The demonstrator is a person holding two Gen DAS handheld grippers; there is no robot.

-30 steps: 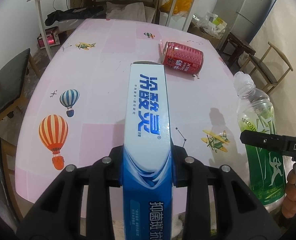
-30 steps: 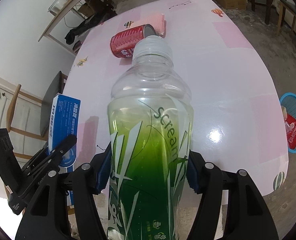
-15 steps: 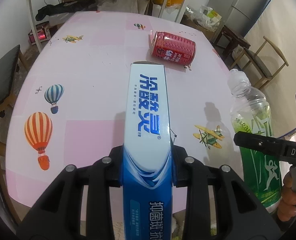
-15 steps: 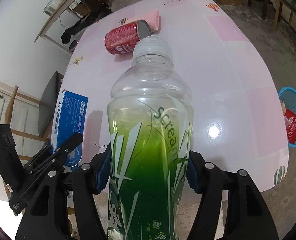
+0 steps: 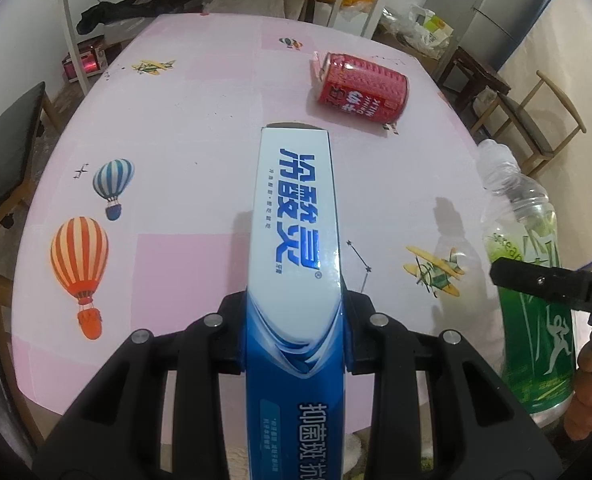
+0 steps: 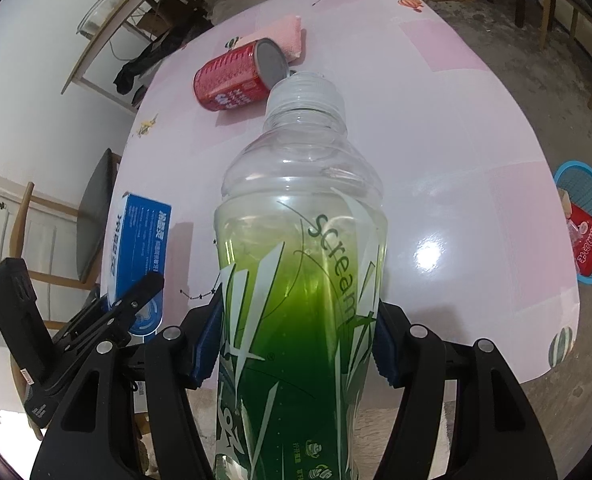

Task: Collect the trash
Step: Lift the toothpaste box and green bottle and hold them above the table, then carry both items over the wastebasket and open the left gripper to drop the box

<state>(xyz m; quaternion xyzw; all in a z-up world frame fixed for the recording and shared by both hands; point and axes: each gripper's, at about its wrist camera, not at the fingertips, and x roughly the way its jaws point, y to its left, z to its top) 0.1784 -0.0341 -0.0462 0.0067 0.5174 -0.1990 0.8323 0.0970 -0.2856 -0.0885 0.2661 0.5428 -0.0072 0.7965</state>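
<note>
Pink tabletop [image 5: 199, 128], balloon and plane prints. Green bottle [image 6: 300, 280], uncapped, clamped in right gripper [image 6: 298, 340], held above tabletop's near edge. Toothpaste box [image 5: 296, 240] pinched lengthwise in left gripper [image 5: 293, 332]. Red can [image 5: 362, 90] on its side near far right edge.

Not much moved tbh, both views just pulled back toward the tabletop's [image 5: 199, 128] near edge, so the red can [image 5: 362, 92] looks farther off.

left hand-held gripper [image 5: 294, 336]: clamped, angled down | right hand-held gripper [image 6: 298, 344]: clamped, angled down
</note>
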